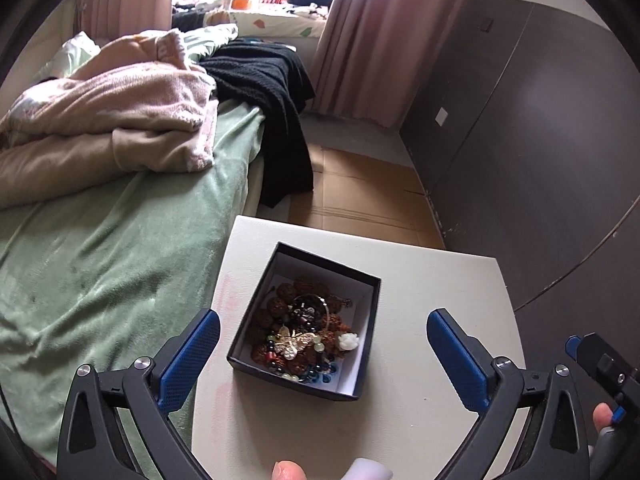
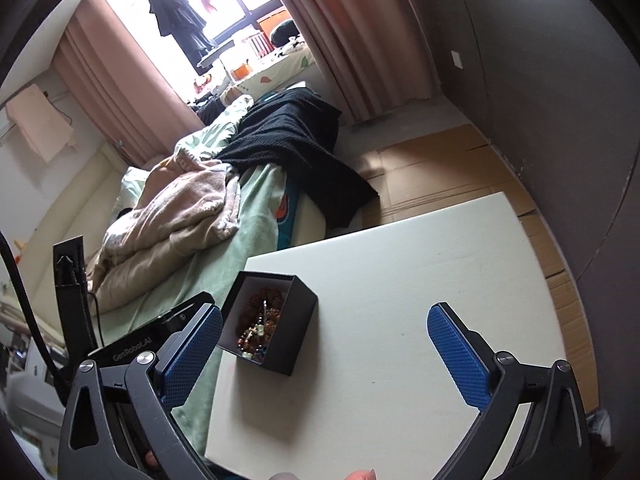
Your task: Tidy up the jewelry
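A black open box [image 1: 368, 312] with a white lining sits on the small white table [image 1: 440, 288]. It holds a tangle of jewelry [image 1: 304, 328]: brown bead strands, a gold butterfly piece, a white flower, blue and green beads. My left gripper [image 1: 323, 320] is open and empty, its blue pads either side of the box, above it. In the right wrist view the box [image 2: 298, 332] stands at the table's left side [image 2: 400, 280]. My right gripper [image 2: 325, 316] is open and empty, above the table, with the box by its left finger.
A bed with a green sheet [image 1: 100, 260], a beige blanket [image 1: 112, 120] and a black garment [image 1: 272, 92] lies left of the table. Cardboard [image 1: 360, 200] covers the floor behind it. A dark wall panel [image 1: 540, 140] stands to the right. Pink curtains [image 1: 380, 32] hang at the back.
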Demonstrator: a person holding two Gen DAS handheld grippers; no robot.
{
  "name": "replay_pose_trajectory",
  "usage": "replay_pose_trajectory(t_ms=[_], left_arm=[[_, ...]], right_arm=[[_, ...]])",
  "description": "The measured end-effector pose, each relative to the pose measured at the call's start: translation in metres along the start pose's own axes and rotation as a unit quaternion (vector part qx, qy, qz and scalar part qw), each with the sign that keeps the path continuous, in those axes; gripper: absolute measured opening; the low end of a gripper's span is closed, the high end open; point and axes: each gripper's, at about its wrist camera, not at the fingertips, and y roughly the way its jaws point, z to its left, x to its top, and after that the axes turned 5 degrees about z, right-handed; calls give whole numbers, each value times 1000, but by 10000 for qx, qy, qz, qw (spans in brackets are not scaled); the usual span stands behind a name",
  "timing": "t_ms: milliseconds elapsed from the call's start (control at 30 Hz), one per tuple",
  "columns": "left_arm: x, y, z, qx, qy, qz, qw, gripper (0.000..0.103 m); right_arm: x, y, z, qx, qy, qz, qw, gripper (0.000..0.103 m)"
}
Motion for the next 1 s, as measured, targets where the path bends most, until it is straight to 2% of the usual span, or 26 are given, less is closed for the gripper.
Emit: replay_pose_trajectory(t_ms=[200, 433, 500, 667, 1000], left_arm=[[-13, -13, -19, -51, 143, -91, 9998, 103], [-30, -22, -27, 29, 166, -191, 9997, 103], [-33, -26, -29, 42, 218, -216, 9995, 103], [-35, -38, -28, -194, 78, -296, 9993, 103], [-39, -52, -35, -56, 450, -512, 9977, 103]], right_arm=[[-5, -20, -15, -151, 96, -105, 9998, 103], [-13, -35, -22, -122, 75, -127, 9998, 103], [-17, -37, -22, -210, 17, -111, 9997, 103], [-25, -37, -15, -370, -95, -43, 9993, 103], [-37, -42, -1, -542, -377, 37, 9978, 103]])
